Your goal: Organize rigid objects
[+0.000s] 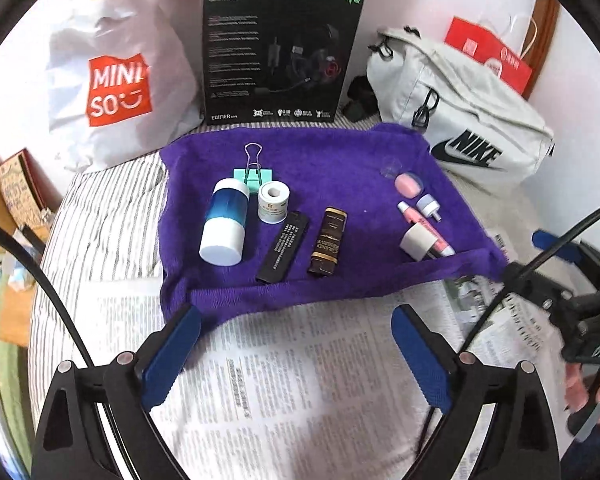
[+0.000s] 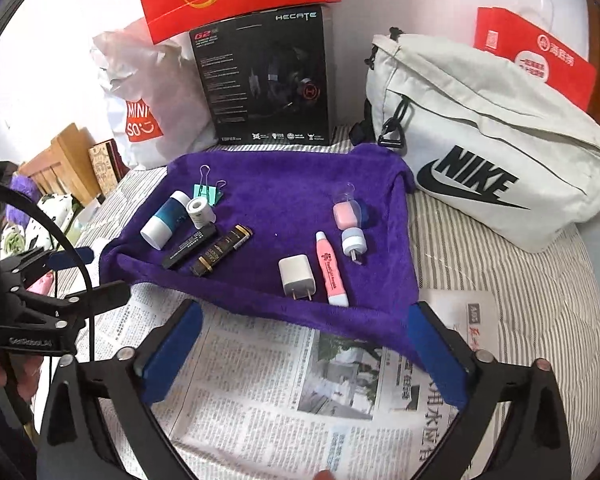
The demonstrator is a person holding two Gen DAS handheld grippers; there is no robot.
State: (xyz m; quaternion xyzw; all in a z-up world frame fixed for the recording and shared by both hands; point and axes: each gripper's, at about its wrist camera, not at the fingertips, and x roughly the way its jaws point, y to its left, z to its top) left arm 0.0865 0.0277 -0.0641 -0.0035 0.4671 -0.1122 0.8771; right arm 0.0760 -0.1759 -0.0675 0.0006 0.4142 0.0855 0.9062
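Both claws hung spread wide with nothing between their blue pads. At the bottom of its own view, the left gripper hovered over a newspaper, its tips just short of the near edge of a purple towel. Low in the other view, the right gripper hovered over the same paper, its right pad overlapping the towel's near corner.

On the towel, left of centre in the left view, lay a blue-and-white cylinder, a white tape roll just beside it, and a mint binder clip behind both. Toward the middle lay a black stick and a dark brown tube with gold bands, side by side. Right of centre sat a white charger plug touching a pink tube, with a small white cap piece and a pink case farther back.

Behind the towel, across the top of the frame, stood a white Miniso bag, a black headset box and a white Nike bag.
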